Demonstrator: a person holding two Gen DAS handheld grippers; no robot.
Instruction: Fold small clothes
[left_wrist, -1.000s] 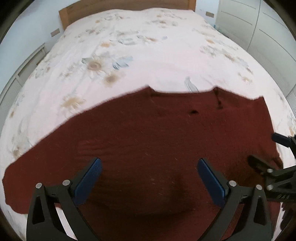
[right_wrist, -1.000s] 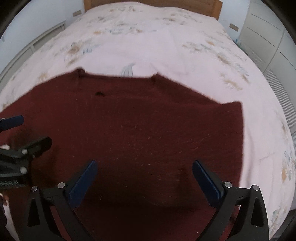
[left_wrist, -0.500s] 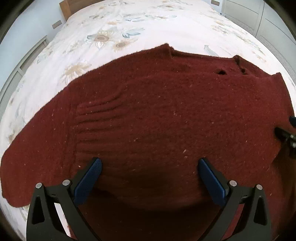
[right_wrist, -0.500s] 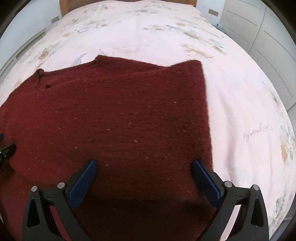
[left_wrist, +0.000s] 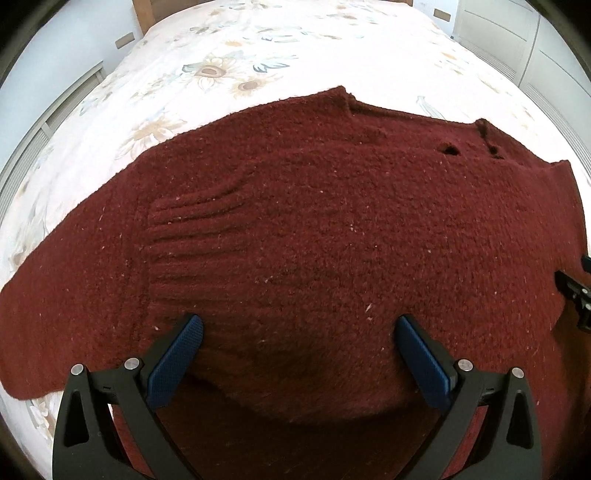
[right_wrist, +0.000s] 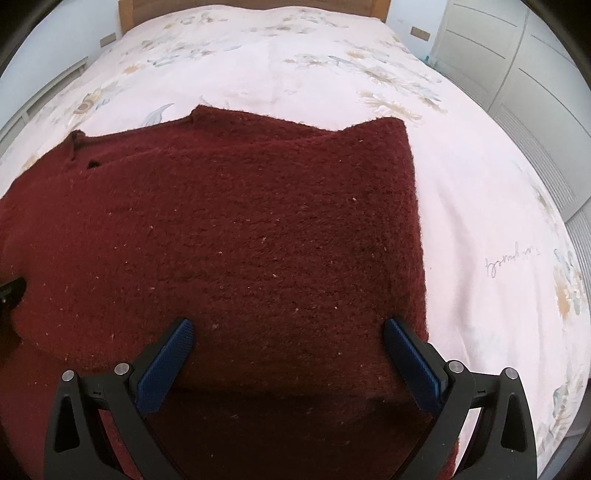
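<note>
My left gripper (left_wrist: 299, 354) and right gripper (right_wrist: 288, 354), both spread apart, overlook a nubby maroon knit sweater (left_wrist: 314, 229) on the floral bedspread (left_wrist: 258, 48); only the left view shows its ribbed sleeve (left_wrist: 74, 295).

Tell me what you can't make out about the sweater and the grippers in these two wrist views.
- Sweater near hem: both views, hidden by gripper frames and shadow.
- Left sleeve end: left wrist view, cut off by the frame edge.
- Whether the left gripper or right gripper touches the knit: their open jaws hide any contact.
- Writing on the bedspread: right wrist view, too small.
</note>
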